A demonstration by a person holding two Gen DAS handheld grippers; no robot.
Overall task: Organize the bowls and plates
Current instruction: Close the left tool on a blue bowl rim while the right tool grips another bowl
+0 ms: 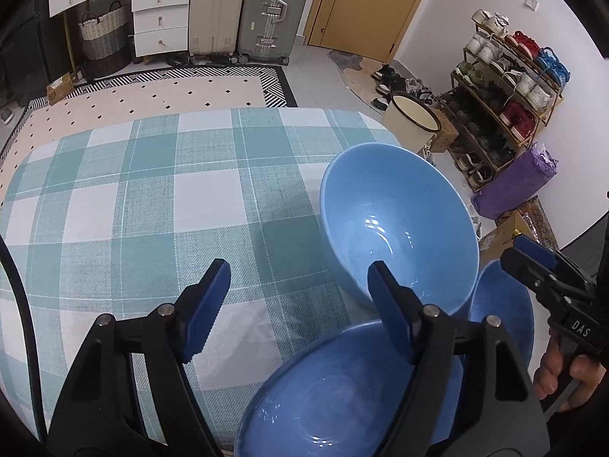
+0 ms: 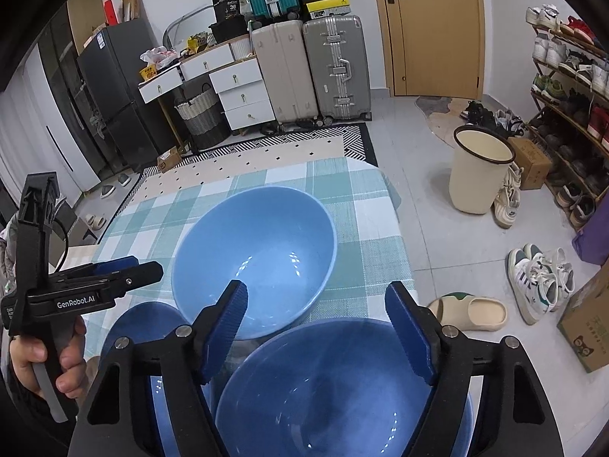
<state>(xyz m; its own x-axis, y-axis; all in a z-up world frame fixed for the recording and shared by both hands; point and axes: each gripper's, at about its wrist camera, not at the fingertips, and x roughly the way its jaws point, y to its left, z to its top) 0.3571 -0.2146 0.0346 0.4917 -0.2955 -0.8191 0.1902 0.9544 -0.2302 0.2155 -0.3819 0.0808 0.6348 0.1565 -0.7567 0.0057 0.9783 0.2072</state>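
Note:
Two large blue bowls stand on a table with a teal checked cloth [image 1: 152,198]. The far bowl [image 1: 399,228] [image 2: 255,255] sits near the table's right edge. The near bowl [image 1: 335,392] [image 2: 335,392] lies just below both cameras. A blue plate [image 1: 502,312] [image 2: 144,323] lies flat beside them, partly hidden. My left gripper [image 1: 300,304] is open and empty above the cloth, its right finger over the far bowl's near rim. My right gripper [image 2: 316,327] is open and empty above the near bowl. Each gripper shows in the other's view: right [image 1: 533,262], left [image 2: 133,266].
A cream bucket [image 2: 479,167] stands on the floor right of the table. Shoes, a slipper [image 2: 468,312], a cardboard box [image 2: 590,323] and a shoe rack [image 1: 506,87] lie further right. Suitcases [image 2: 312,68], drawers and a rug lie beyond the table.

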